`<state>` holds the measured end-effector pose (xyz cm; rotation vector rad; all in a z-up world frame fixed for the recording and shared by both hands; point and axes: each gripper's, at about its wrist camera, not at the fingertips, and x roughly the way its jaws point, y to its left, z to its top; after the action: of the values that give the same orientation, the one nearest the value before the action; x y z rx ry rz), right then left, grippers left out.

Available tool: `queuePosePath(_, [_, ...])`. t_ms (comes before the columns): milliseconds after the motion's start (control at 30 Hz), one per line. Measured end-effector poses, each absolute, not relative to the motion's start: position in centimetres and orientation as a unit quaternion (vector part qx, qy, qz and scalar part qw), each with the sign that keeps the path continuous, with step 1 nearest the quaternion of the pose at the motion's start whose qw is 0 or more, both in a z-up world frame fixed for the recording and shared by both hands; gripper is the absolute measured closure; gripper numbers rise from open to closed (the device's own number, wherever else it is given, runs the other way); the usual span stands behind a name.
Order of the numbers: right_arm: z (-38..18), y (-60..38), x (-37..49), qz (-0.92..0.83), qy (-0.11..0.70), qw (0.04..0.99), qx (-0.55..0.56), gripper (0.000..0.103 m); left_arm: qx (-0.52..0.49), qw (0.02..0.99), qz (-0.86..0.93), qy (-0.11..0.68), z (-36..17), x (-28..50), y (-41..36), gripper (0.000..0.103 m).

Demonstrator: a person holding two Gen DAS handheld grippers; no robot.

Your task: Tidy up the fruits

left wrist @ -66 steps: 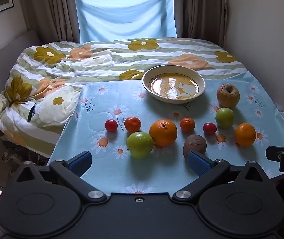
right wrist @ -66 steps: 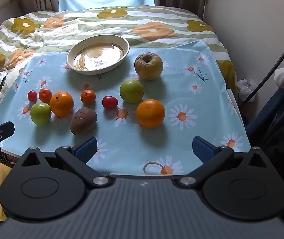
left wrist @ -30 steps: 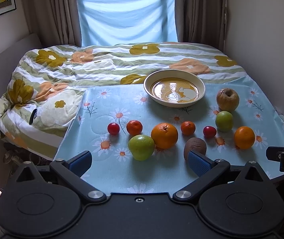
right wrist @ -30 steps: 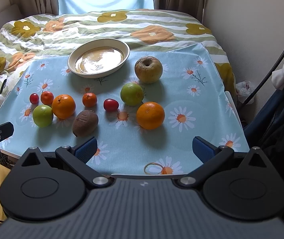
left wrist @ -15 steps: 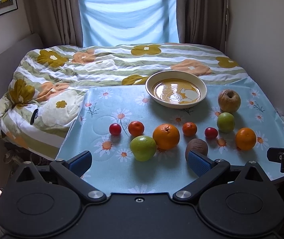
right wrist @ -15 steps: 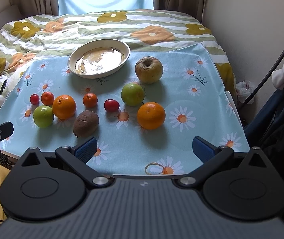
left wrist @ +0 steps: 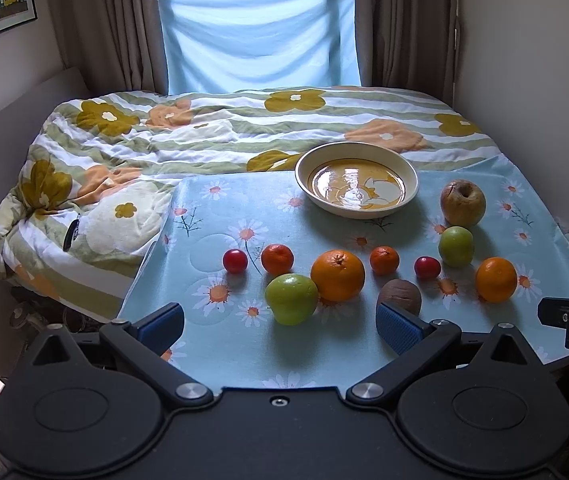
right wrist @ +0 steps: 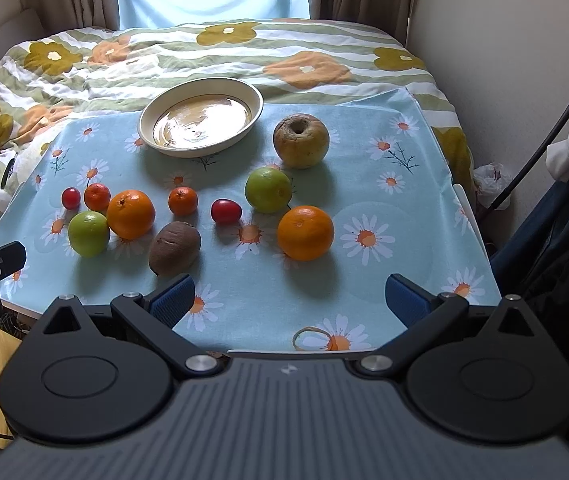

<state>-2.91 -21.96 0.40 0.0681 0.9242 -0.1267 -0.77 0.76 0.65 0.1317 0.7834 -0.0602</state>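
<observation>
A: left hand-held gripper (left wrist: pixel 280 326)?
B: jaws spread wide, nothing between them; it hangs over the near edge of the table (left wrist: pixel 212 208), low and back from the fruit.

A: right hand-held gripper (right wrist: pixel 289 298)?
B: same; jaws wide apart, empty, at the near edge, off all fruit; a rubber band (right wrist: pixel 310 338) lies on the cloth just ahead of it.

A: fruit, left to right, left wrist view?
B: small red tomato (left wrist: pixel 235 261); small mandarin (left wrist: pixel 277 259) just beside it; green apple (left wrist: pixel 291 299) in front, touching or nearly touching the big orange (left wrist: pixel 337 275), cannot tell which; second mandarin (left wrist: pixel 384 260); brown kiwi (left wrist: pixel 399 295) near the front, partly behind the left gripper's right finger; second red tomato (left wrist: pixel 427 267); smaller green apple (left wrist: pixel 456 246); second orange (left wrist: pixel 496 279) far right; wrinkled yellow-brown apple (left wrist: pixel 463 203) behind them.

A: bowl?
B: cream bowl (left wrist: pixel 308 160) at the back edge of the table, upright, no fruit in it; shiny brown inside; all fruit sits on the daisy tablecloth (left wrist: pixel 220 236), well apart from the bowl except the wrinkled apple, which is near it.

A: background?
B: bed with floral striped duvet (left wrist: pixel 212 128) behind the table; brown curtains (left wrist: pixel 108 20); blue cloth (left wrist: pixel 260 32) over the window.
</observation>
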Motion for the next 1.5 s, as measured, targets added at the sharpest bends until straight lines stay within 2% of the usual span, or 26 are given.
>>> queuePosePath(1133, [0.3, -22.3, -1.4, -0.065, 0.448, 0.89, 0.046, 0.0, 0.069, 0.922, -0.037, 0.38, 1.2, 1.3, 1.0, 0.0])
queuePosePath(1500, [-1.7, -23.9, 0.2, -0.055, 0.45, 0.89, 0.046, 0.0, 0.09, 0.91, -0.074, 0.397, -1.6, 2.9, -1.0, 0.0])
